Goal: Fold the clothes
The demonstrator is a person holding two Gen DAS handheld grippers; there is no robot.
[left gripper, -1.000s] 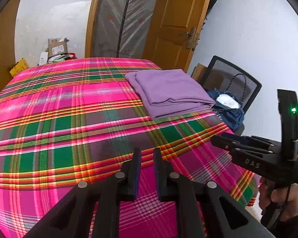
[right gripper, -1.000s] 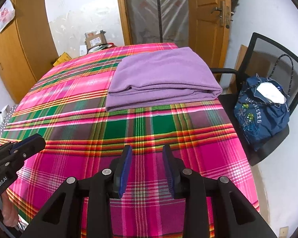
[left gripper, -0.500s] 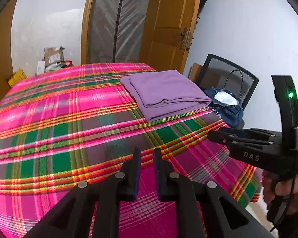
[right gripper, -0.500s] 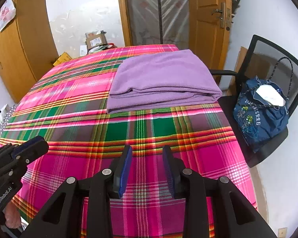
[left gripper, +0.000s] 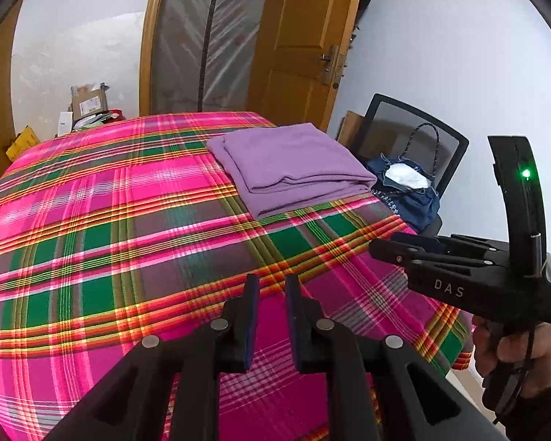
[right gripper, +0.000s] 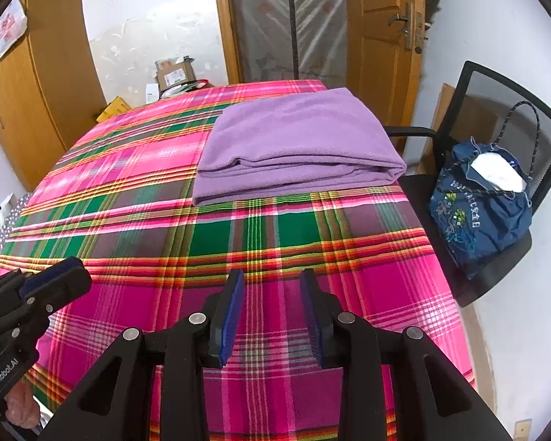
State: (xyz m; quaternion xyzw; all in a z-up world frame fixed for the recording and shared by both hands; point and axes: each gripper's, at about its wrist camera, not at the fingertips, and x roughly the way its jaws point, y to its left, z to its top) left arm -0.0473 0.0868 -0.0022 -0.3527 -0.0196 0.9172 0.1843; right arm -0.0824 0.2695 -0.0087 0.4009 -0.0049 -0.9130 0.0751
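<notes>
Item: folded lilac fleece garment [right gripper: 297, 147] on pink plaid tablecloth [right gripper: 238, 242] — folding looks complete. My left gripper [left gripper: 269, 316] is opening, empty; my right gripper [right gripper: 272, 312] is half-open, empty (next: withdraw, or fetch another piece).

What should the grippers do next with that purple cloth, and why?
Probably back both away. The purple cloth already lies folded in layers at the far right of the plaid table cover, and the left gripper, its jaws opening, and the right gripper are both empty, well short of it.
</notes>
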